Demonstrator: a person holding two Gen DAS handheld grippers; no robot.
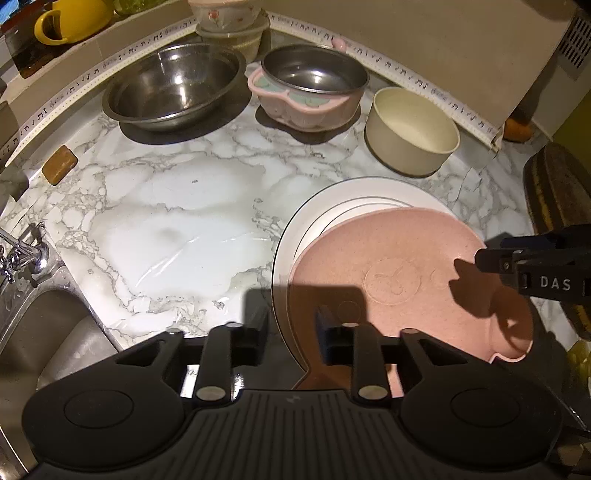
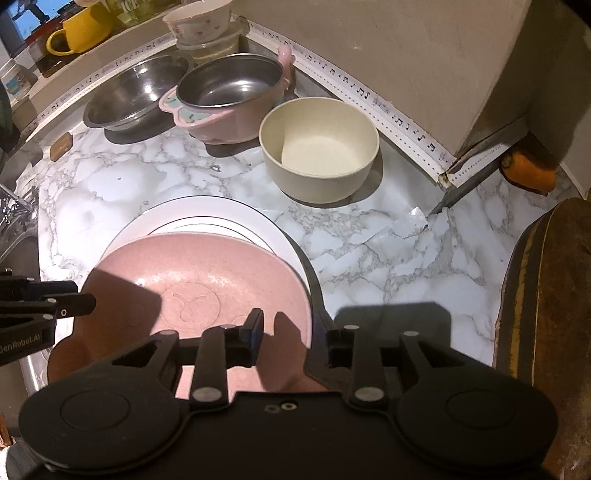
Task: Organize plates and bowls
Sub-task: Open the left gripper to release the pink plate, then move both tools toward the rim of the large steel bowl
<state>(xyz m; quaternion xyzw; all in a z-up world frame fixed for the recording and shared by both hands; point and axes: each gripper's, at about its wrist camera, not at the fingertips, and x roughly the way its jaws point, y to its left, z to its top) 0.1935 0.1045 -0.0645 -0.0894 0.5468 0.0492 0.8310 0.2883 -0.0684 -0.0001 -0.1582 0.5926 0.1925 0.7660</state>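
Note:
A pink plate [image 1: 388, 258] [image 2: 199, 273] with an embossed face lies on a white plate [image 1: 332, 206] [image 2: 207, 214] on the marble counter. My left gripper [image 1: 291, 332] straddles the left rims of both plates; its jaws stand apart and do not press on them. My right gripper [image 2: 293, 339] straddles the pink plate's right rim, open too. Each gripper's tip shows in the other view, the right gripper [image 1: 484, 258] and the left gripper [image 2: 85, 302]. Behind stand a cream bowl [image 1: 413, 129] [image 2: 321, 144], a pink bowl with a steel insert [image 1: 310, 99] [image 2: 229, 110] and a wide steel bowl [image 1: 173, 85] [image 2: 129, 96].
A sink [image 1: 44, 332] with a tap [image 1: 22, 254] lies left of the plates. A brown soap bar [image 1: 59, 164] sits by the wall. Stacked small bowls [image 1: 229, 22] and a yellow mug [image 1: 70, 18] stand at the back. A dark woven thing [image 2: 546, 295] fills the right edge.

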